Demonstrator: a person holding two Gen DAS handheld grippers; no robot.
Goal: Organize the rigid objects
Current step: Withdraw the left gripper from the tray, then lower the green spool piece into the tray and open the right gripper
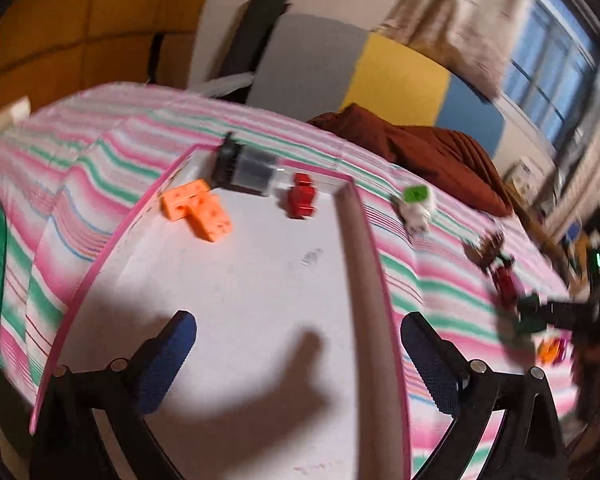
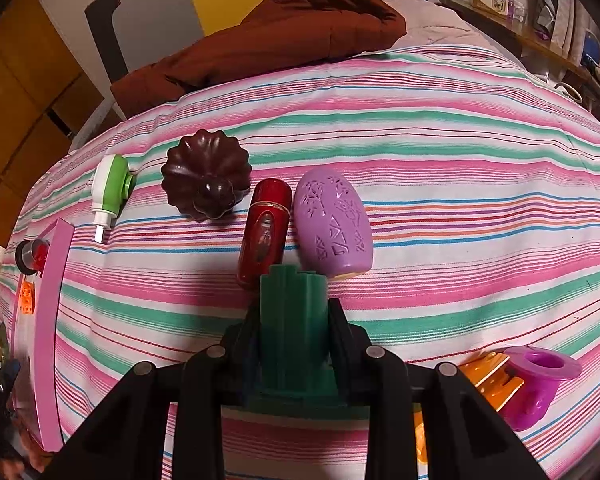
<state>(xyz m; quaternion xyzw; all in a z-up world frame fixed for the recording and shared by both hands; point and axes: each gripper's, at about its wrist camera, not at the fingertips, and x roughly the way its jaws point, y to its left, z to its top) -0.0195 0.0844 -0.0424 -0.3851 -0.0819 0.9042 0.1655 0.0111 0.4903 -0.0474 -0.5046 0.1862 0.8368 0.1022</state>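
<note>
L gripper [image 1: 298, 354] hangs over the pink-rimmed tray [image 1: 356, 216], fingers [image 1: 168, 356] spread wide w/ nothing between them, only white tray floor & their shadow below.

Only the L wrist view looks into the tray. At its far end lie an orange block pair [image 1: 196, 208], a red block [image 1: 300, 200] and a clear jar w/ black cap [image 1: 244, 170] on its side against the far wall. Outside the tray's right wall, on the striped bedsheet [image 1: 108, 152], sits a white-green plug-in [image 1: 416, 204]; further from the tray things are blurred, incl. a red bottle [image 1: 506, 282] and the R gripper [image 1: 560, 316] w/ smth green, state unreadable here.

R wrist view settles that. R gripper [image 2: 294, 320] fingers closed on a green stepped block [image 2: 292, 320], held upright just above the bedsheet [image 2: 460, 160]. It sees the tray [image 2: 54, 280] edge-on at far left, so only bits of the jar [image 2: 32, 256] and orange block [image 2: 27, 298] show over the rim. Just beside the tray: the plug-in [image 2: 110, 192]. Further off: a dark brown fluted lid [image 2: 206, 192], then the red bottle [image 2: 264, 232] touching a purple patterned egg shape [image 2: 334, 224], both just beyond the green block. Farthest from the tray, low right: an orange piece [image 2: 490, 376] against a magenta cup-like toy [image 2: 540, 384], barely a smear in the L view. Behind the bedsheet a brown jacket [image 2: 268, 36] lies heaped.
</note>
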